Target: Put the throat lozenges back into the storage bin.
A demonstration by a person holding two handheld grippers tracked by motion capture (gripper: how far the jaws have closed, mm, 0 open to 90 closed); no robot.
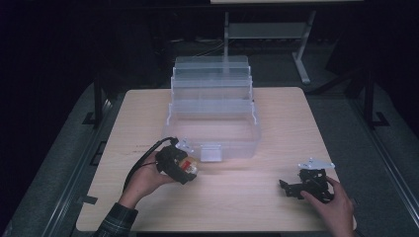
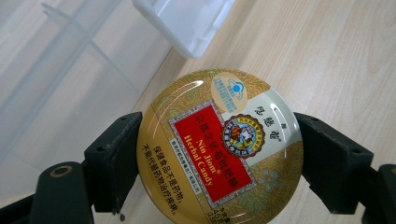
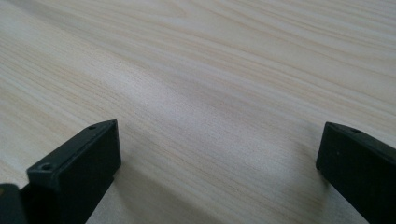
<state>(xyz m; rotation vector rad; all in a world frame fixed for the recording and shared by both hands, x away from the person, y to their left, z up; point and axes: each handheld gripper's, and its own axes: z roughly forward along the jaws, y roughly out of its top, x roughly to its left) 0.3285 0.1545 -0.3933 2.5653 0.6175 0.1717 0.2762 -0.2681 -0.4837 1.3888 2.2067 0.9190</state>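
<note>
Step in hand, as judged: carrying tin [image 2: 219, 147] toward box [image 1: 212, 118]. Left gripper [image 2: 219, 154] clamped on tin, one jaw at each side of rim, lid face up with printed label legible. Tin held just in front of box, near its front-left corner and beside latch tab [image 1: 210, 153]; whether lifted off table [image 1: 247, 197] or resting on it, cannot tell. Box standing open, lid and tiered trays swung back, bottom compartment bare as far as visible.

Right gripper [image 1: 309, 185] resting low on table, well right of box and nearer the person's edge; jaws spread wide, nothing between them, bare wood ahead in right gripper view.

Next move, judged: raise tin over front wall of box, keeping it level and clear of latch tab, then lower into bottom compartment before opening jaws. Right gripper likely not needed unless box slides.

Count: tin 1. Box 1, clear plastic, with stepped trays (exact tray count hard to read through clear walls). Grippers 2. Table 1.
</note>
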